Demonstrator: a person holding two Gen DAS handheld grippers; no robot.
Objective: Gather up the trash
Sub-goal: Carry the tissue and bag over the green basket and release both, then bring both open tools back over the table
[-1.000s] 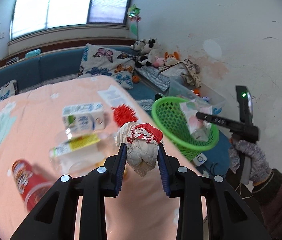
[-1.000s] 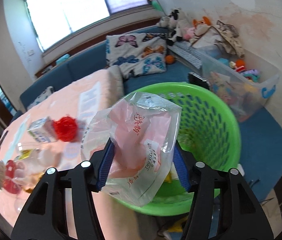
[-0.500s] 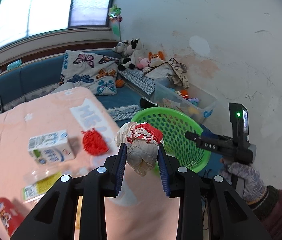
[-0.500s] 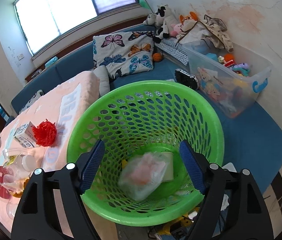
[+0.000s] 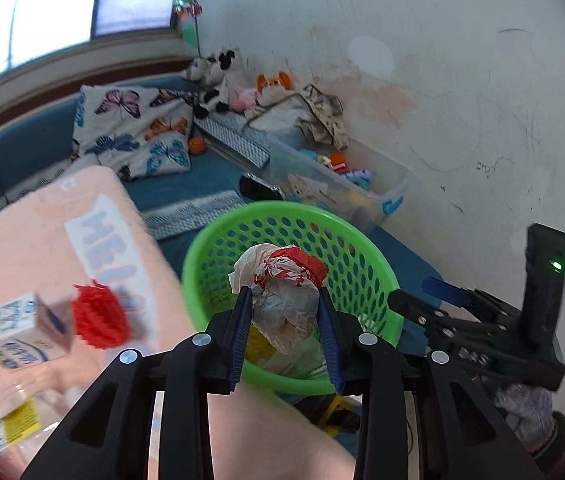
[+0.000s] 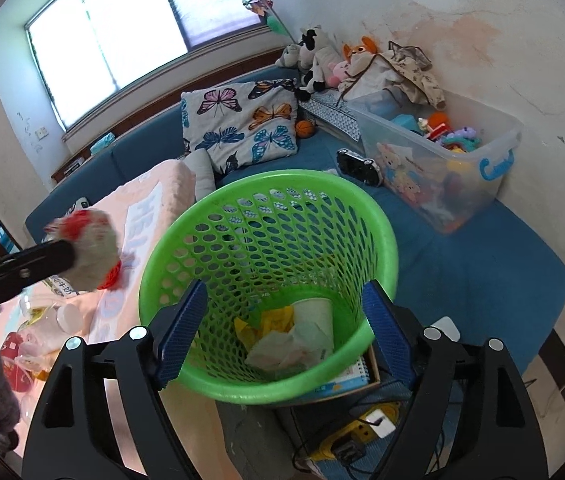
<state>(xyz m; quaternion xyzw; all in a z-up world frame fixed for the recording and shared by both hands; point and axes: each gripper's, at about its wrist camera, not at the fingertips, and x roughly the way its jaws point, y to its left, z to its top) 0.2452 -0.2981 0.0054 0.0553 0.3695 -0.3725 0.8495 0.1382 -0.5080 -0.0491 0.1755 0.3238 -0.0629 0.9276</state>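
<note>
Left gripper (image 5: 282, 332): fingers clamped on a crumpled paper wrapper (image 5: 282, 292), white with red print, which bulges above the fingertips.

Green basket (image 5: 362, 264): directly ahead of and below the left fingers, just off the edge of the pink blanket (image 5: 42, 240).

Right gripper (image 6: 282, 328): fingers spread wide apart, holding nothing, straddling the near rim of the basket.

Basket contents, between the right fingers: paper cup (image 6: 314, 316), yellow scrap (image 6: 266, 320), clear plastic bag (image 6: 282, 352).

On the blanket, left of the left fingers: red mesh ball (image 5: 100, 320), milk carton (image 5: 22, 332), a blurred bottle with a yellow label (image 5: 10, 428).

Beyond the basket: toy bin (image 6: 442, 160), butterfly pillow (image 6: 242, 124).
</note>
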